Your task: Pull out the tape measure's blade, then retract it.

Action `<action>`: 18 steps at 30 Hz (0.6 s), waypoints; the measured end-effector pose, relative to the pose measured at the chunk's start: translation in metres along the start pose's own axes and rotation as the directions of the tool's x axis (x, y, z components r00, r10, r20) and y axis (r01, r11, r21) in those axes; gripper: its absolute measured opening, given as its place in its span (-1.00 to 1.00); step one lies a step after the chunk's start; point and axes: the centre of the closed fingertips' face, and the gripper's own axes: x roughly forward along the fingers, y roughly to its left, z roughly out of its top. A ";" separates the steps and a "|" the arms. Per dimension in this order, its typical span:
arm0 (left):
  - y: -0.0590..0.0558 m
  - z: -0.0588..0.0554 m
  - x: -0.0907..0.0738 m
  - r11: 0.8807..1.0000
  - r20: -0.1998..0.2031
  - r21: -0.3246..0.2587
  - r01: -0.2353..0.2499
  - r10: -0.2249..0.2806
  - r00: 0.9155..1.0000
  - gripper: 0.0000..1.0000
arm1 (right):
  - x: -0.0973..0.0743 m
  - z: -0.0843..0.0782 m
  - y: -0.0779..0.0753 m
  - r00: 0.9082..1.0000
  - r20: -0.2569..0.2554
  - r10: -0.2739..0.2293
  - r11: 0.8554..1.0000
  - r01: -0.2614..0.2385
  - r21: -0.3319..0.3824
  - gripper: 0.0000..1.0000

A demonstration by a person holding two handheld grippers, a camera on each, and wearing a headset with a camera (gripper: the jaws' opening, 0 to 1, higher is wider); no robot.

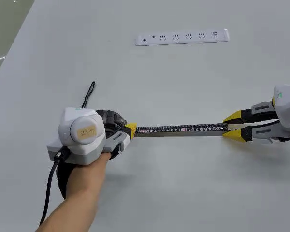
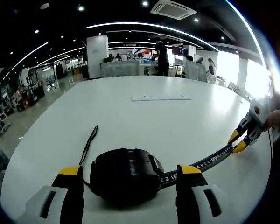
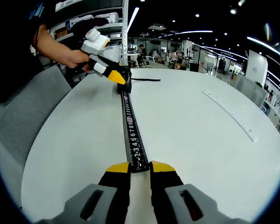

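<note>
left gripper (image 2: 130, 170) has its jaws closed on either side of the black tape measure case (image 1: 111, 118), at the near left of the desk (image 1: 183, 183). right gripper (image 3: 140, 167) is pinched shut on the end of the blade (image 1: 183, 129), which spans flat and straight between the two, low over the desk. pull-out looks done or close, retract is next. main risk: the right grip is on a thin, slick tip only, so if it slips or lets go at once the spring would whip the blade back and slam the hook into the case. second: the case is rounded and held by the jaw tips, so blade tension could twist it or pull it free. third: moving the right gripper off the line would kink or roll the blade and jam the return. the wrist strap (image 1: 89, 92) lies far of the case and the power strip (image 1: 182, 37) is well apart, so both are out of the way.
</note>
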 end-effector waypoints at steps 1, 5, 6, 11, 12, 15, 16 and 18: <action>0.001 -0.001 0.001 1.000 -0.002 -0.002 -0.004 0.004 1.000 0.56 | 0.000 0.000 0.000 1.000 0.001 0.001 1.000 -0.001 -0.002 -0.71; 0.002 -0.002 0.002 1.000 -0.007 -0.014 -0.016 0.016 1.000 0.51 | 0.000 0.001 0.000 1.000 0.002 -0.002 1.000 0.002 -0.005 -0.72; 0.003 -0.003 0.003 1.000 -0.009 -0.015 -0.018 0.018 1.000 0.51 | 0.000 0.000 0.000 1.000 0.004 -0.003 1.000 0.003 0.002 -0.72; 0.004 -0.004 0.006 0.999 -0.015 -0.031 -0.031 0.030 0.999 0.42 | 0.000 0.000 0.000 1.000 0.001 -0.006 1.000 0.006 -0.002 -0.74; 0.004 -0.004 0.006 0.999 -0.017 -0.034 -0.032 0.032 0.999 0.40 | 0.000 0.000 0.000 1.000 0.001 -0.007 1.000 0.007 -0.002 -0.74; 0.005 -0.005 0.007 0.998 -0.020 -0.040 -0.038 0.037 0.999 0.34 | 0.000 0.000 0.001 1.000 -0.002 -0.010 1.000 0.010 -0.008 -0.74; 0.005 -0.005 0.007 0.998 -0.022 -0.041 -0.038 0.037 0.999 0.33 | 0.001 0.000 0.001 1.000 -0.003 -0.011 1.000 0.011 -0.009 -0.74; 0.006 -0.005 0.008 0.998 -0.022 -0.041 -0.041 0.041 0.999 0.33 | 0.001 0.000 0.001 1.000 -0.006 -0.013 1.000 0.013 -0.012 -0.74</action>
